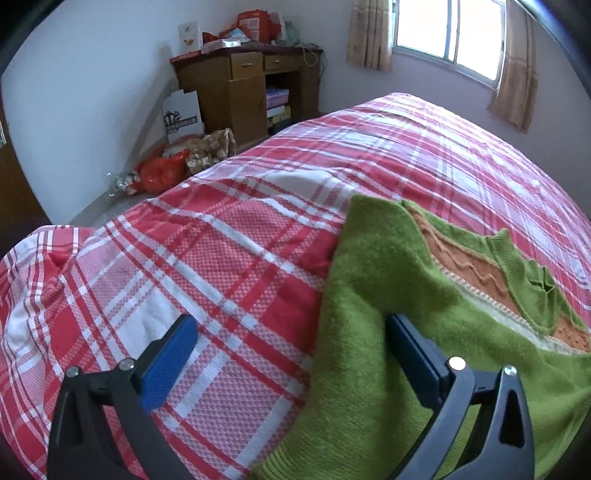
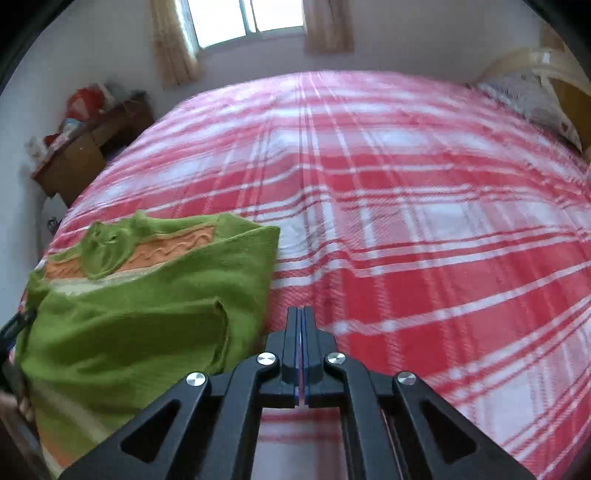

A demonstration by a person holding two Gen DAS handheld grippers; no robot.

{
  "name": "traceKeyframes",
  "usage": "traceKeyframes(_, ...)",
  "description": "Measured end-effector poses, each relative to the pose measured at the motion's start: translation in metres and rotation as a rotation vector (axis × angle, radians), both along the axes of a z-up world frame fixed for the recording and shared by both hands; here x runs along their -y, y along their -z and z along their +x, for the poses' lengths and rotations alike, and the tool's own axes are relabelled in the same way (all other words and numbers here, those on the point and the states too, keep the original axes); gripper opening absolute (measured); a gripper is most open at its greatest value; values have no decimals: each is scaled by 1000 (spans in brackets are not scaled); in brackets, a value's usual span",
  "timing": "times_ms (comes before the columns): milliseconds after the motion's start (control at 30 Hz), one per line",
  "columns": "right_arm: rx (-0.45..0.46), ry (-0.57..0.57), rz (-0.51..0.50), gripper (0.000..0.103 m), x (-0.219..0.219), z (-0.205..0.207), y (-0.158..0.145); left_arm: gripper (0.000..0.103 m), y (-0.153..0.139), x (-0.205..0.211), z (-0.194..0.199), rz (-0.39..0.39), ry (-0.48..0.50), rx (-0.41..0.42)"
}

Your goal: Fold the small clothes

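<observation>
Sweater: green sweater (image 1: 388, 295) lies partly folded on the plaid bedspread (image 1: 221, 258), near the bed's corner.
Your L claw: left gripper (image 1: 291, 350) spread wide, low over the bed; the sweater's edge runs btwn its fingers, nothing gripped.
Your R claw: right gripper (image 2: 301, 314) clenched, holding nothing, just beside the sweater's right edge, pointing across the bed.

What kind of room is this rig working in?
Most likely a home bedroom: a large bed with a red plaid cover, a pillow at its head, a cluttered wooden desk against the wall, and a curtained window.
</observation>
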State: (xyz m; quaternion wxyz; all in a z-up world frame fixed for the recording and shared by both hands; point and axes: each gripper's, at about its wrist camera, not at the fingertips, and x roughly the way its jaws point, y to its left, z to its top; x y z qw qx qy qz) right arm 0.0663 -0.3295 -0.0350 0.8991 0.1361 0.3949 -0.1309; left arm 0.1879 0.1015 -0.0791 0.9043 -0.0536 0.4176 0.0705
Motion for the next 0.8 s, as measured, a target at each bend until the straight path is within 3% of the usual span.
traceKeyframes(133, 108, -126, 9, 2, -33, -23, -24, 103, 0, -1, 1, -2, 0, 0)
traceKeyframes(200, 103, -211, 12, 2, -55, -13, -25, 103, 0, -1, 0, -7, 0, 0)
traceKeyframes(367, 13, -341, 7, 2, -97, 21, -6, 103, -1, -2, -2, -13, 1, 2)
traceKeyframes(433, -96, -385, 60, 3, -103, 32, 16, 103, -1, -2, -2, -20, 2, 3)
traceKeyframes(500, -107, -415, 49, 3, -102, 25, 19, 103, -1, -4, -3, -32, 6, 6)
traceKeyframes(633, -266, -431, 142, 2, -84, 7, 18, 103, -1, -4, -4, -31, 6, 7)
traceKeyframes(733, -319, -417, 126, 2, -77, -8, 18, 103, -1, -4, -5, -35, 7, 8)
traceKeyframes(800, -258, -414, 64, 2, -81, -16, 3, 103, -3, -4, -7, -41, 6, 9)
